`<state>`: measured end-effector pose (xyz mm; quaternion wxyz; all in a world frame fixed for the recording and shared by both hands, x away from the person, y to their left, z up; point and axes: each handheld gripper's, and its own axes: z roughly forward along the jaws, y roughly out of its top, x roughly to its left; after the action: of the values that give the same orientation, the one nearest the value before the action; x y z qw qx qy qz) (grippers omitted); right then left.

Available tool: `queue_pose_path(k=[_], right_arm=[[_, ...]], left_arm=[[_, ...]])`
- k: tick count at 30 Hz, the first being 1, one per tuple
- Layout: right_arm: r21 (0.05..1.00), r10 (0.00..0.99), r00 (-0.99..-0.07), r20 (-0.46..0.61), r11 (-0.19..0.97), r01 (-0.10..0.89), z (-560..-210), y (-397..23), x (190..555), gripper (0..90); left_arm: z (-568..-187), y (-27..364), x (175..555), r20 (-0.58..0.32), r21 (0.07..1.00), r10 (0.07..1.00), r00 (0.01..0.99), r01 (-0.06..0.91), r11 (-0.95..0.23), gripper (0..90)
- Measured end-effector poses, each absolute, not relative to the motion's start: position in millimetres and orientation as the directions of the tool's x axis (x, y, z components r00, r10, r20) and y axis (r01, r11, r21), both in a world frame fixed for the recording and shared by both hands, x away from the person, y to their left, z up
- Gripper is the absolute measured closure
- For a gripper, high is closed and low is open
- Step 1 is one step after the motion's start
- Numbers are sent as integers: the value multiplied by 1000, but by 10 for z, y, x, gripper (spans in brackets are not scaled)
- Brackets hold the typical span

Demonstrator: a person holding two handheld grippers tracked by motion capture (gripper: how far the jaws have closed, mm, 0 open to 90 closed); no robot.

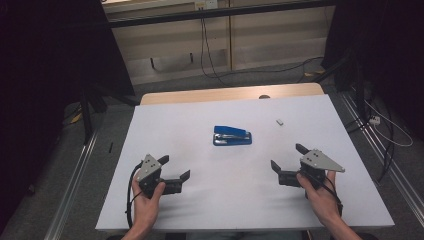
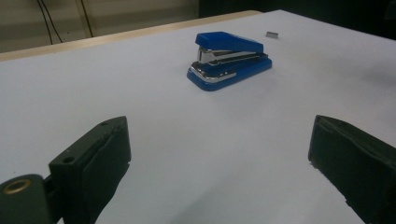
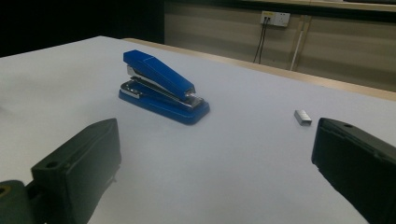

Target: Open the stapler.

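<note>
We find the blue stapler point(image 1: 232, 135) on the tabletop point(image 1: 200, 200), untouched. Left claw point(image 1: 174, 168) and right claw point(image 1: 287, 157) both stand apart, empty.

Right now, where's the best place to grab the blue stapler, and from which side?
Probably across the middle of the stapler, one jaw on each long side, coming down from above. It lies flat on the table with its long, narrow body running left to right, so the long sides give flat faces for the jaws. Both the left hand-held gripper and the right hand-held gripper are open and well short of it.
</note>
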<state>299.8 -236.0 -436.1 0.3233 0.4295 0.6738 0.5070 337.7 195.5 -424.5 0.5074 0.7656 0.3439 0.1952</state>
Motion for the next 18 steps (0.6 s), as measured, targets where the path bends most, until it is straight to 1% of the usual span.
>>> queue_pose_path(k=[2, 3, 6, 8, 11, 14, 18], right_arm=[[959, 905, -426, -2, 122, 254, -4360, -2350, 3007, 7], [947, 896, -444, 13, 132, 293, -4373, -2305, 3040, 11], [947, 891, -454, 4, 143, 288, -4389, -2244, 3076, 15], [951, 886, -464, 6, 139, 278, -4378, -2203, 3110, 15], [954, 883, -470, -3, 144, 264, -4365, -2141, 3164, 25], [954, 880, -476, -5, 147, 261, -4368, -2100, 3199, 25], [950, 876, -482, -21, 167, 262, -4382, -2027, 3258, 25]], left_arm=[[-4244, 1931, 3382, -51, 910, 722, 690, 331, -252, 58], [-4240, 1903, 3380, -68, 907, 715, 696, 341, -246, 58], [-4225, 1860, 3378, -57, 902, 706, 706, 340, -267, 55], [-4228, 1827, 3388, -63, 897, 706, 705, 351, -270, 29], [-4238, 1796, 3413, -63, 897, 707, 705, 351, -270, 33], [-4232, 1774, 3454, -42, 901, 714, 699, 335, -275, 33], [-4211, 1732, 3545, -51, 906, 712, 700, 332, -261, 32]])
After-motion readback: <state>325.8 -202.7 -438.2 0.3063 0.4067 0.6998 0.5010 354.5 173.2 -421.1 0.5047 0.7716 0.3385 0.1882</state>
